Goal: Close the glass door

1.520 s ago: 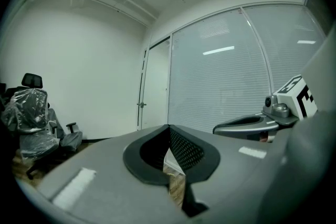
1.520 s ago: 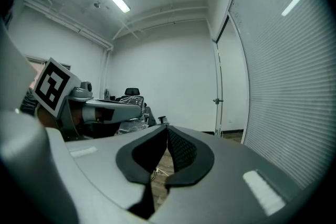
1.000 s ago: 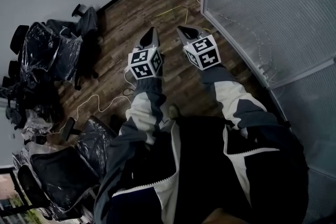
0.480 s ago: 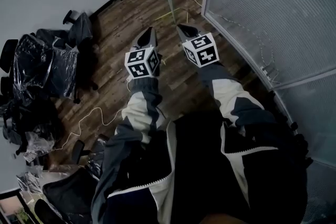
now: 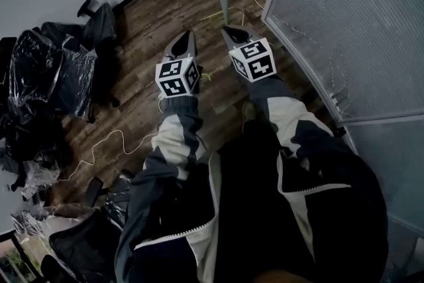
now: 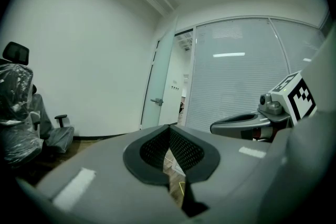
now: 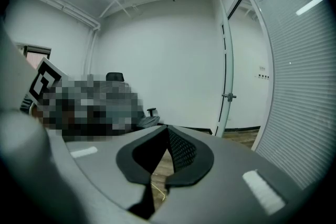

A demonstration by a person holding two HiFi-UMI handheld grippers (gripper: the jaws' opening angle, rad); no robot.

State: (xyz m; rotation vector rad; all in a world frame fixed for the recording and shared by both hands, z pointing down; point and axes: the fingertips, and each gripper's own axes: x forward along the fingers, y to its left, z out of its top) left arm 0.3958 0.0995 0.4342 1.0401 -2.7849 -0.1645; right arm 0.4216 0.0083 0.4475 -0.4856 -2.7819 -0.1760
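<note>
The glass door (image 6: 157,78) stands ajar straight ahead, its edge just beyond the left gripper (image 5: 187,42) and right gripper (image 5: 230,33) — both have their jaws pressed together, empty. Plastic-wrapped chairs (image 5: 46,69) crowd the left wall; a white cable (image 5: 106,141) trails across the wood floor (image 5: 152,16).

You wear a dark jacket (image 5: 252,209) with white panels and grey, white and black sleeves (image 5: 175,136). Your left hand-held gripper (image 5: 188,38) and right hand-held gripper (image 5: 228,32) are grey and pointed, each bearing a white cube (image 5: 177,77) with black square markers and black mesh-textured pads (image 6: 186,149).
</note>
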